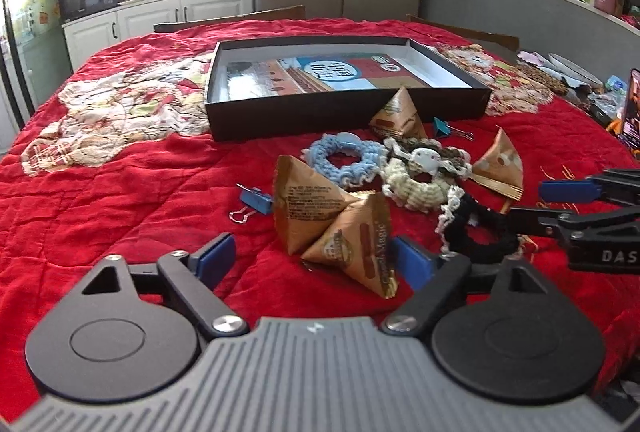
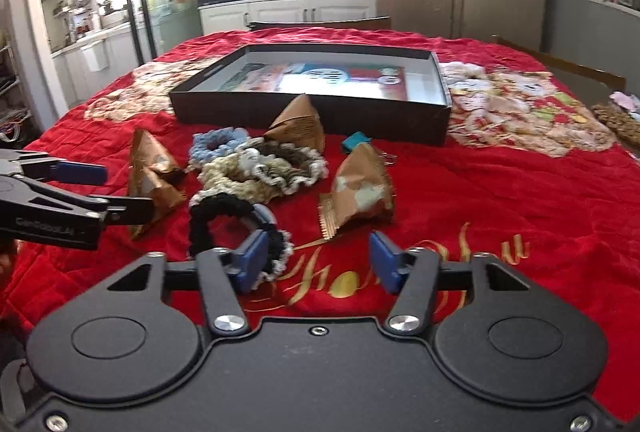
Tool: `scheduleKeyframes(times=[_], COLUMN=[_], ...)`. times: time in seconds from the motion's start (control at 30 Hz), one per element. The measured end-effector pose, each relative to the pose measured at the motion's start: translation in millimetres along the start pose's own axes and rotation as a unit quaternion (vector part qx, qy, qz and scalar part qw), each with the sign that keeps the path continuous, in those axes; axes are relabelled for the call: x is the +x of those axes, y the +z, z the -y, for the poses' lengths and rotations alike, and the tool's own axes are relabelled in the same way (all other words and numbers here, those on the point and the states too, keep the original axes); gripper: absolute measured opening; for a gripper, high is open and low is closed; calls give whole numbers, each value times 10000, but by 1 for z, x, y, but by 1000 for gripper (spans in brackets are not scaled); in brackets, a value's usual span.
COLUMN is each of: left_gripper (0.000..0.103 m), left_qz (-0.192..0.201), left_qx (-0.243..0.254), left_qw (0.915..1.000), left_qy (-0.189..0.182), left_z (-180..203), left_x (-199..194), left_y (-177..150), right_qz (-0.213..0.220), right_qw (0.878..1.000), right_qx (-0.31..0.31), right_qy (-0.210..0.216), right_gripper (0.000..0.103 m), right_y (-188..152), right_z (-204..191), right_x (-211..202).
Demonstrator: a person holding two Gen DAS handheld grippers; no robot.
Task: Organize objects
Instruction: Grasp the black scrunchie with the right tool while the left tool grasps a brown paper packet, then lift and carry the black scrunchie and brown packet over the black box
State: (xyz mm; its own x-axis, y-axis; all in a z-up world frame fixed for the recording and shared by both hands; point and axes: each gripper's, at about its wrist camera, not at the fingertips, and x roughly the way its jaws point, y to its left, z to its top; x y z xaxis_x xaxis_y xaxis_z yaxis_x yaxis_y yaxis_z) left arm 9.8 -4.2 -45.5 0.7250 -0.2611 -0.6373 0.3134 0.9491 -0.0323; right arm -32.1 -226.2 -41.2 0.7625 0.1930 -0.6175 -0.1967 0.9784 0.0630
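On the red quilt (image 1: pixel 120 199) before a bright kitchen, both grippers' jaws apart, empty, beside golden packets (image 1: pixel 320 216) and scrunchies.

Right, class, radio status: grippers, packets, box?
Left gripper open around gold packet. Right gripper open beside black scrunchie. Box holds none yet.

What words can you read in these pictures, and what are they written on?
"DAS": white letters on the right gripper, cut off at the picture's edge.
"Magic": on the nearest gold snack packet; the word before it is too blurred.
Box picture: signs in a blue circle, unreadable.
Small print on the packet behind: too small.
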Motion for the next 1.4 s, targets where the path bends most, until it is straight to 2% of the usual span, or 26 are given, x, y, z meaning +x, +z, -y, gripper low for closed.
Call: scheduleKeyframes(times=[0.13, 0.2, 0.27, 0.37, 0.5, 0.6, 0.67, 0.73, 1.03, 1.4], left_gripper=[79, 76, 70, 66, 65, 65, 54, 54, 52, 52], left_qz=[15, -2, -59, -74, -41, -20, -1, 9, -32, 319], left_qx=[143, 181, 164, 115, 96, 132, 140, 141, 103, 243], left_qw=[9999, 9998, 9997, 9998, 9998, 9998, 9998, 9998, 9996, 9982], left_qy=[-90, -132, -161, -177, -176, -164, -149, -146, -274, -443], left_z=[7, 9, 9, 8, 8, 9, 10, 10, 8, 14], left_x=[1, 3, 8, 12, 17, 20, 20, 19, 8, -19], left_y=[-2, -2, -2, -3, -2, -1, -1, -1, -1, 15], right_qz=[3, -5, -75, -149, -244, -250, -247, -238, -49, 659], right_qw=[9999, 9995, 9990, 9986, 9983, 9981, 9979, 9978, 9976, 9964], right_qx=[-86, -39, -40, -160, -151, -145, -162, -171, -237, -318], right_qy=[135, 328, 450, 473, 501, 545, 568, 603, 653, 422], right_gripper=[42, 41, 36, 32, 30, 22, 16, 14, 12, 12], right_y=[0, 0, 1, -1, -1, -2, -2, -2, 1, 27], right_z=[-4, -4, -6, -11, -12, -12, -12, -12, -13, -1], right_x=[2, 3, 5, 10, 18, 19, 18, 16, 5, -29])
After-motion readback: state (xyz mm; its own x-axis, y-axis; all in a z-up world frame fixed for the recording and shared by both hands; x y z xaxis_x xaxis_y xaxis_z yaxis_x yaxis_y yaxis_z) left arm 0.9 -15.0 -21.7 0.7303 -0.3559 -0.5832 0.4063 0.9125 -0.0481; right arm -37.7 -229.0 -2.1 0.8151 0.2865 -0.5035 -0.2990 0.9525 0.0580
